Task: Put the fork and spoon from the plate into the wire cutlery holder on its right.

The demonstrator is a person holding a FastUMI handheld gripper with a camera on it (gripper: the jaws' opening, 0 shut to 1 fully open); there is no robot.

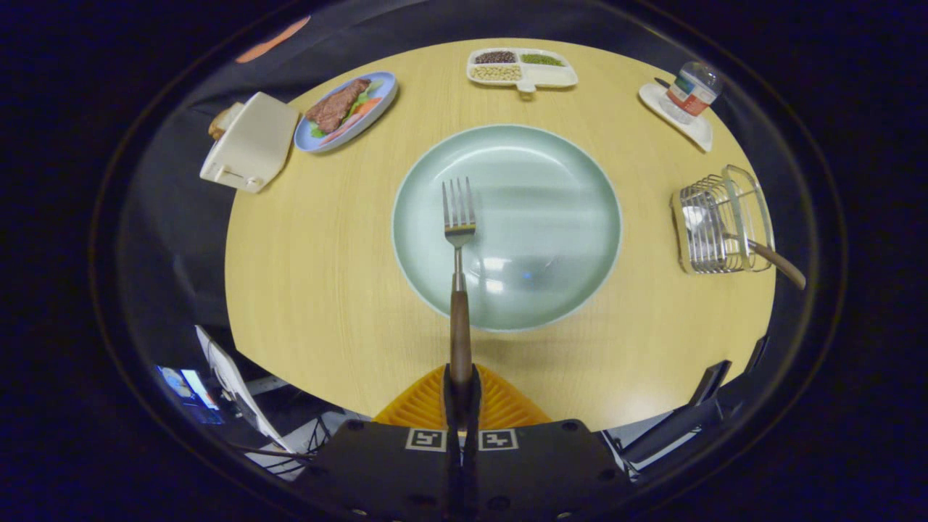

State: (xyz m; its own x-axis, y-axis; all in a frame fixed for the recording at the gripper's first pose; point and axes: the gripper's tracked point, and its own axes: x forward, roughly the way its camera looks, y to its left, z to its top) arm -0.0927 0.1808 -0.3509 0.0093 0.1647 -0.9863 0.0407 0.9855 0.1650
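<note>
1. Gripping: gripper [461, 395], fingers closed on the wooden handle of the fork [459, 239], tines toward 12 o'clock over the plate [565, 217]
2. Plate: otherwise bare
3. Spoon [725, 232]: already in the wire cutlery holder [721, 221], at 3 o'clock from the plate
4. Remaining, by judgement: fork transfer only

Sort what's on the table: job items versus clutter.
Job: fork, held in the shut gripper above the plate; spoon already in the wire cutlery holder.
Clutter: toaster, steak plate, divided tray, water bottle.
</note>
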